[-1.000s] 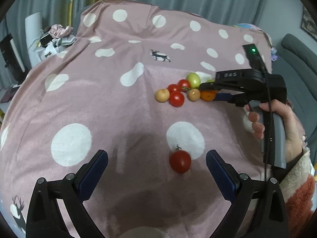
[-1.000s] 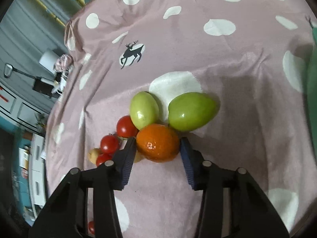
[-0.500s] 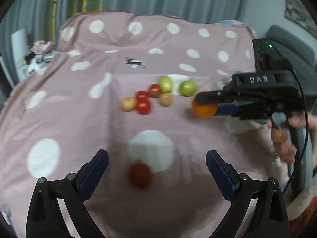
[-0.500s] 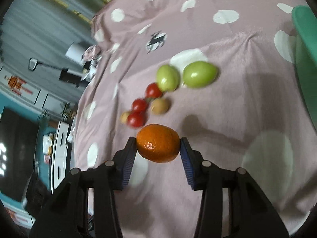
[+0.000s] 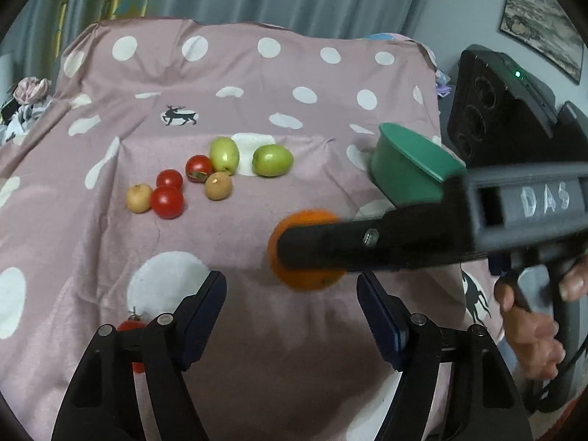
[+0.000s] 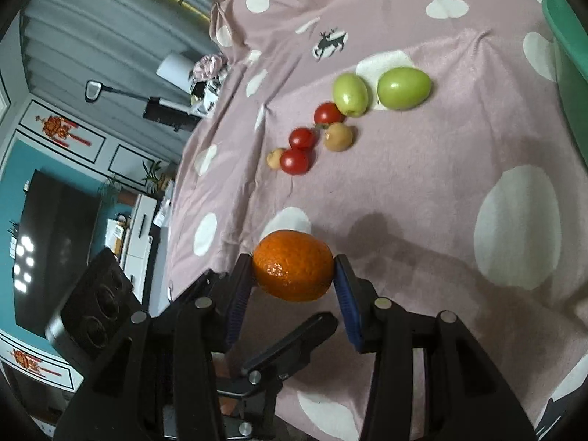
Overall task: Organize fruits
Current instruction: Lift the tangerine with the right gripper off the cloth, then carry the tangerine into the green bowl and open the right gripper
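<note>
Round, dimpled orange (image 6: 293, 270) clamped in right gripper (image 6: 294, 275), now lifted off the soft pink dotted blanket (image 5: 220, 228), away from the smooth green fruits (image 5: 272, 160). Left gripper (image 5: 292, 316) just narrowing, empty. Green plastic bowl (image 5: 411, 169) newly visible.

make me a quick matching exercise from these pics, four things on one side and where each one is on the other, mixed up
Things:
1. orange
2. green bowl
3. lone tomato
4. deer print

Places:
A. behind the left gripper's left finger
B. on the bedspread beyond the fruit cluster
C. between the right gripper's fingers
D. at the bedspread's right side

Pairs: 1-C, 2-D, 3-A, 4-B
</note>
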The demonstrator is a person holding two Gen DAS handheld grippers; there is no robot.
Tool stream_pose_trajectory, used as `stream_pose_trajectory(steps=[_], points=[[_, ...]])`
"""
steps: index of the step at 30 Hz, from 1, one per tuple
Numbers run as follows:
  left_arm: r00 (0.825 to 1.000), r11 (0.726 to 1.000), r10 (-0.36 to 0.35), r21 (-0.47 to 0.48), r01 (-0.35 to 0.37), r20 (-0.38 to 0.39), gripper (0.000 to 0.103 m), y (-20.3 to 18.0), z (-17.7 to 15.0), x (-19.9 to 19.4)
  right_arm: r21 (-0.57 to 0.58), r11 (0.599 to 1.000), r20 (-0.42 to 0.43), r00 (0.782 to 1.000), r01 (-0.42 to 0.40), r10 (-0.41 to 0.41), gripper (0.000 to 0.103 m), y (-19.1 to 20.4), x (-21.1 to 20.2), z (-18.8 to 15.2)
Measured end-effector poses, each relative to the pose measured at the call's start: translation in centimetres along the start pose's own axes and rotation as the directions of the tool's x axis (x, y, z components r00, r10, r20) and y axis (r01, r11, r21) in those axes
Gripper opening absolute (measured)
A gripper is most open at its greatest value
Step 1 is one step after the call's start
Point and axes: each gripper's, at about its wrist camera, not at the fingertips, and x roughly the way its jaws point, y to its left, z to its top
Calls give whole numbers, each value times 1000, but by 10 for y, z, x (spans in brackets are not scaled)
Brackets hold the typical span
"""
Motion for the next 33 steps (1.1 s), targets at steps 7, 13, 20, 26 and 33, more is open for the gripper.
stream_pose_trajectory(steps=[7,13,20,26,33], points=[[997,1000,16,-26,-18,-71,74,6,-4,17,13,997,-92,993,76,-75,45,-10,31,-7],[996,999,19,-28,-22,-92,56,8,-6,22,4,997,-84,993,82,-81,45,-7,36,-5],[994,999,-22,-36,18,-106,45,7,-4,22,-1,997,-77,994,80,-80,45,-6,35,-8],[996,1000,-7,4,8,-85,45,-8,-1,14,-22,997,-51,996,70,-71,45,-4,19,-13],[999,997,-44,57,44,1,45,-48,18,-4,-27,1000,43,999,17,-16,45,-10,-34,-12]])
